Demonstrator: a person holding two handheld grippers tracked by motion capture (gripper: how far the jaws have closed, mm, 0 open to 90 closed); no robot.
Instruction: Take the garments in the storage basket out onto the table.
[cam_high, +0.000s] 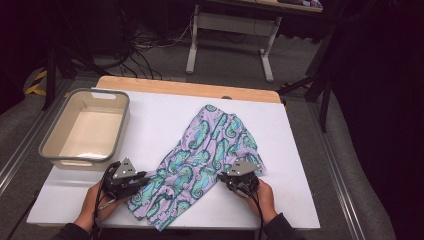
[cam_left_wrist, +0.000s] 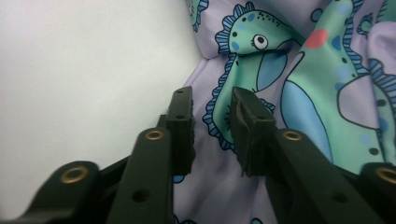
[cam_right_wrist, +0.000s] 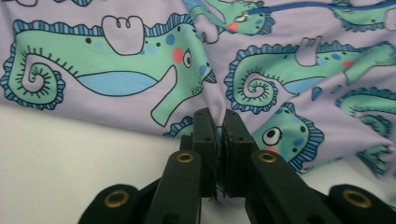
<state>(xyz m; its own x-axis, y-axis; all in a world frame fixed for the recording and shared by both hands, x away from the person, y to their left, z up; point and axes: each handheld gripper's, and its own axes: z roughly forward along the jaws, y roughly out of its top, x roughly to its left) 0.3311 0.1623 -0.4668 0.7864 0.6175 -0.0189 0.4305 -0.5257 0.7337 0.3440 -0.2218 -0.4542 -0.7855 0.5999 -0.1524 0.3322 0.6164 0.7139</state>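
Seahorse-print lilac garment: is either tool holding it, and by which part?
Both do. The right tool pinches the lilac seahorse-print garment at its right edge; the left tool has a fold near its left edge between its jaws.

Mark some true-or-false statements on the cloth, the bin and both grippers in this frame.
1. The cloth has a seahorse print. True.
2. The cloth lies inside the bin. False: it lies on the white table, to the right of the bin.
3. The right gripper is pinching cloth at its edge. True: its jaws are nearly together with fabric between them.
4. The left gripper stands over the bin. False: it is at the cloth's near left edge, with the jaws close together over the fabric.
5. The bin holds a folded towel. False: nothing is in it.
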